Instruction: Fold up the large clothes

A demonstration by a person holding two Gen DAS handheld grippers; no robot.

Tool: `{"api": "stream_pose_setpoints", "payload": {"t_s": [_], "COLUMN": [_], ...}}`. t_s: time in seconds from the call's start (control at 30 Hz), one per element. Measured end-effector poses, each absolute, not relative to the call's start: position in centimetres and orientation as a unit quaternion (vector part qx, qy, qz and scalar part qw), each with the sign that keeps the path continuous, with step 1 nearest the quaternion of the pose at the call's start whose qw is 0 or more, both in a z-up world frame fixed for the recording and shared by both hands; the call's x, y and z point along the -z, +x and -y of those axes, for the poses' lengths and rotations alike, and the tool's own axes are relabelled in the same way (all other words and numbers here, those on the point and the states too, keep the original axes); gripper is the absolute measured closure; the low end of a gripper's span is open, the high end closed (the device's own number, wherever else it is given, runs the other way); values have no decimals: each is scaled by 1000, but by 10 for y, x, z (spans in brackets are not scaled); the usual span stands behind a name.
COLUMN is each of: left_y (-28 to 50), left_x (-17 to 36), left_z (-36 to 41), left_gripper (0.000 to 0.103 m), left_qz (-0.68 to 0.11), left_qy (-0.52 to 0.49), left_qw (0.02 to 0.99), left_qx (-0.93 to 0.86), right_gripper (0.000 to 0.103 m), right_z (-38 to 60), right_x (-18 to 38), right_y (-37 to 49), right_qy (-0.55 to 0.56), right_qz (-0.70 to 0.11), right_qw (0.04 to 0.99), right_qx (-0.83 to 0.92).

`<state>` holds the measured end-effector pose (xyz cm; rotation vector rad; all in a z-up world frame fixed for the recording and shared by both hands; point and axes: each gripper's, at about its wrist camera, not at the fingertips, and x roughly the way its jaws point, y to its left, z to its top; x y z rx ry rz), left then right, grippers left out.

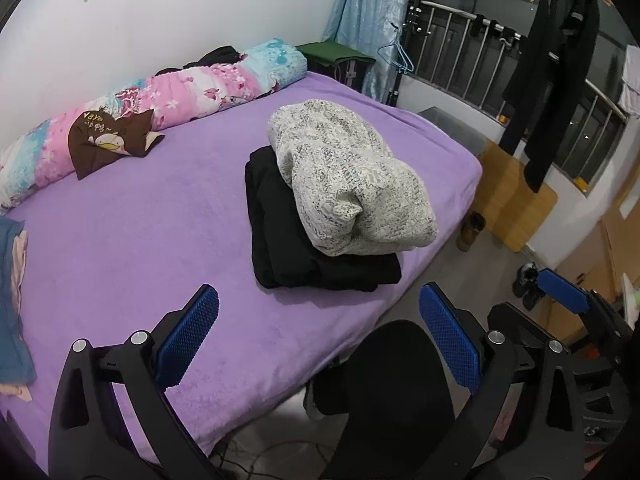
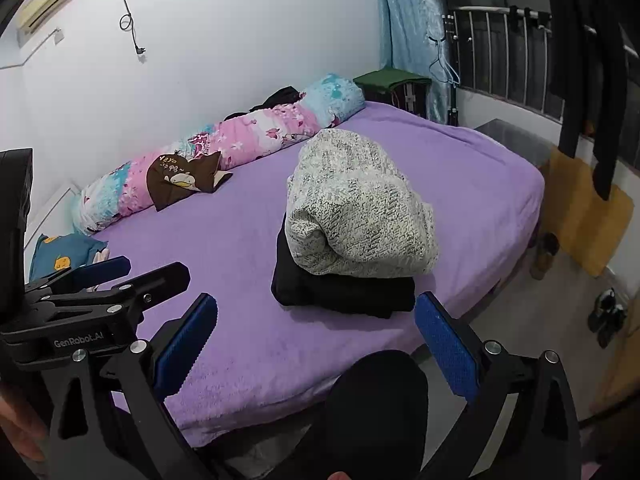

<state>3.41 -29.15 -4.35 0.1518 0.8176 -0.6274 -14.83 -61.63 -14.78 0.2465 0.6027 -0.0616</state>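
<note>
A folded speckled cream sweater [image 1: 348,176] [image 2: 360,208] lies on top of a folded black garment [image 1: 296,240] [image 2: 344,292] on the purple bed [image 1: 140,240] [image 2: 224,248], near its right edge. My left gripper [image 1: 320,328] is open and empty, held above the bed's near edge, short of the pile. My right gripper [image 2: 316,332] is open and empty too, beside the left one, which shows at the left of the right wrist view [image 2: 108,280]. The right gripper's blue pad shows at the right of the left wrist view [image 1: 560,290].
A rolled floral quilt [image 1: 152,100] [image 2: 224,148] with a brown cloth [image 1: 104,140] lies along the wall. Blue clothing [image 1: 12,300] sits at the bed's left. A black chair back [image 1: 396,392] [image 2: 376,408] stands below the grippers. Dark clothes [image 1: 552,80] hang on the window rail; shoes [image 1: 528,284] are on the floor.
</note>
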Motion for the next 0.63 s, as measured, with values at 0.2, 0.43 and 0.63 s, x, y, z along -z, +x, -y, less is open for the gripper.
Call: {"api": "stream_pose_setpoints", "payload": {"t_s": [0.2,0.43,0.63], "left_y": [33,33,33], "left_x": [44,44,42], "left_z": [293,291,290], "left_gripper": [6,6,6], "left_qz": [-389,-387,-385], "left_qy": [75,72,72], "left_qw": [869,867,868], "left_qx": [297,306,305], "right_gripper": [6,6,6], "right_z": [616,616,615], "right_x": [147,147,146], "right_y": [-149,-150,-152], "right_qy": [120,121,122], "right_qz": [-295,-293,-291], "right_qw": [947,948,948], "right_qx": [30,30,31]}}
